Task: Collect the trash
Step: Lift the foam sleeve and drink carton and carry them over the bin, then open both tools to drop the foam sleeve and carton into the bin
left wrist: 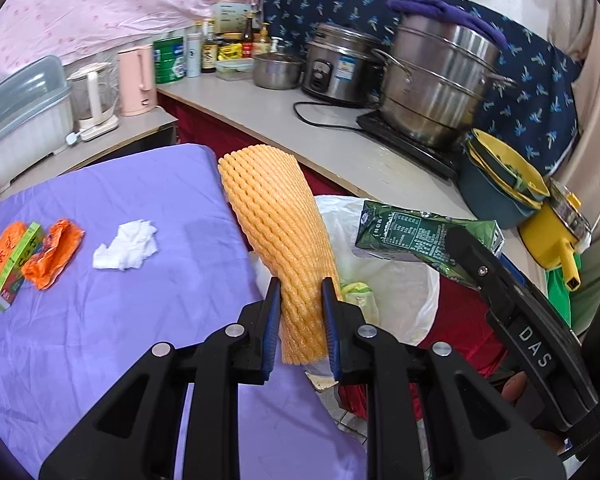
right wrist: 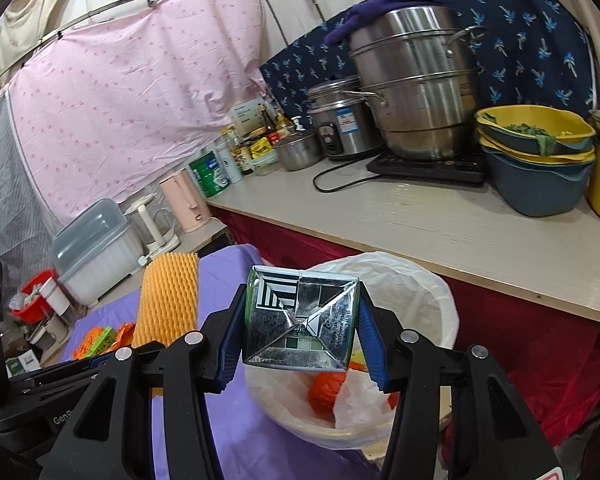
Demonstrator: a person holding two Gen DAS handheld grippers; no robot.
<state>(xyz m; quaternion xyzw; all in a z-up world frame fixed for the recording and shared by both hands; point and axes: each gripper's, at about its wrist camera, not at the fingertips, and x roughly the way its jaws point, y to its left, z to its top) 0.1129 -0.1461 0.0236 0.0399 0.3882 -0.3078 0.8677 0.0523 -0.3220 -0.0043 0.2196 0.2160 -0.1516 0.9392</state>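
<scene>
Clamped in the right gripper (right wrist: pixel 300 334), the carton (right wrist: pixel 300 320) overhangs the bin (right wrist: pixel 440 292); the left gripper (left wrist: pixel 300 320) pinches the foam sleeve (left wrist: pixel 276 224) over the table edge (left wrist: pixel 236 216), risking a floor drop.

foam net (left wrist: pixel 284 248) between left tongs (left wrist: pixel 300 296)

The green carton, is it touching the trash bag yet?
Apart. In the right wrist view the green carton hangs in the right tongs above the trash bag, with open space beneath.
</scene>
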